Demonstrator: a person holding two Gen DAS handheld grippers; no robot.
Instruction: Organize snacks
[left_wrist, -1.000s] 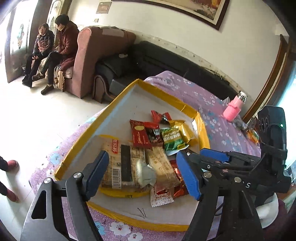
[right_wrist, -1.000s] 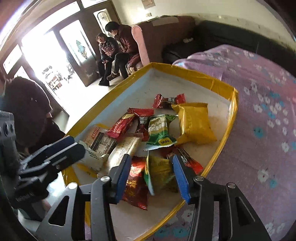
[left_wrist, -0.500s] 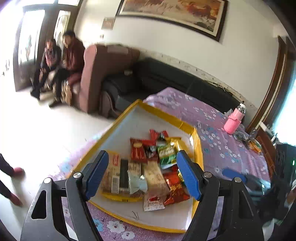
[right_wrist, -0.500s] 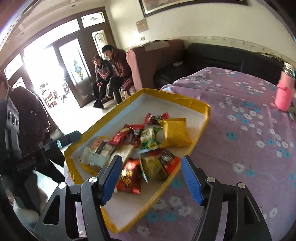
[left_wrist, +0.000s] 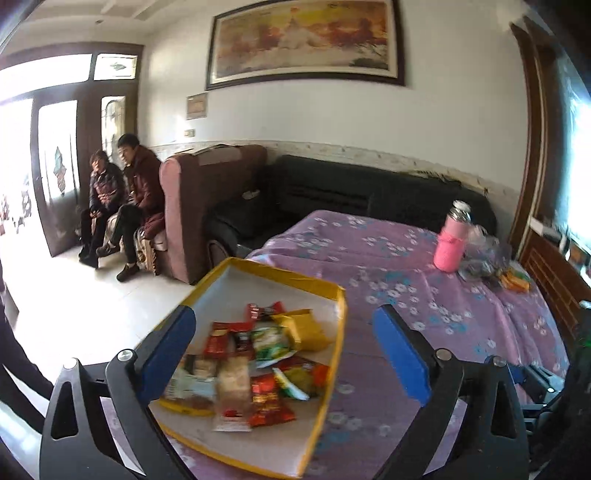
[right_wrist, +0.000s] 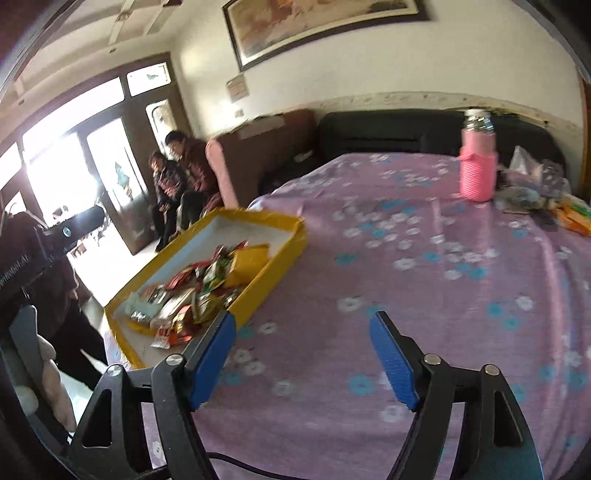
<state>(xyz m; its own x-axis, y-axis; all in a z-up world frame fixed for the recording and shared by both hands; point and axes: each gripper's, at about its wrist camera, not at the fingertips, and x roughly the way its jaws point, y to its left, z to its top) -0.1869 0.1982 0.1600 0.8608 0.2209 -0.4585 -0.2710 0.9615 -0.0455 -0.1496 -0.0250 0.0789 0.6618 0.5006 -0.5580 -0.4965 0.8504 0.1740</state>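
Both grippers hang above the table with nothing between their blue pads. From its own camera the left gripper (left_wrist: 284, 347) has its jaws spread wide, and the yellow-rimmed tray (left_wrist: 338, 321) lies just ahead of and below them, so that most of the snack packets (left_wrist: 258, 354) show in the gap between the two fingers. That view separates the packets: a yellow pouch (left_wrist: 304, 328) at the far side, a green-and-white packet (left_wrist: 269, 341) beside it, red wrappers (left_wrist: 269, 398) nearer the gripper, and a pale biscuit pack (left_wrist: 232, 380) to their left, though motion blur hides the print.

The right gripper (right_wrist: 303, 352) is equally wide. In its view the tray (right_wrist: 273, 266) sits off to the left of the fingers and farther ahead, with only the floral purple tablecloth (right_wrist: 406, 288) between the pads. From this lower angle the snacks merge into one low heap against the tray's near end. A pink bottle (right_wrist: 477, 173) stands far ahead and to the right, next to a clutter of clear bags (right_wrist: 532, 184), much closer and larger than in the left view. Only the right camera catches a hand (right_wrist: 48, 384) at its left edge. Two seated people (left_wrist: 122, 195) appear in both.
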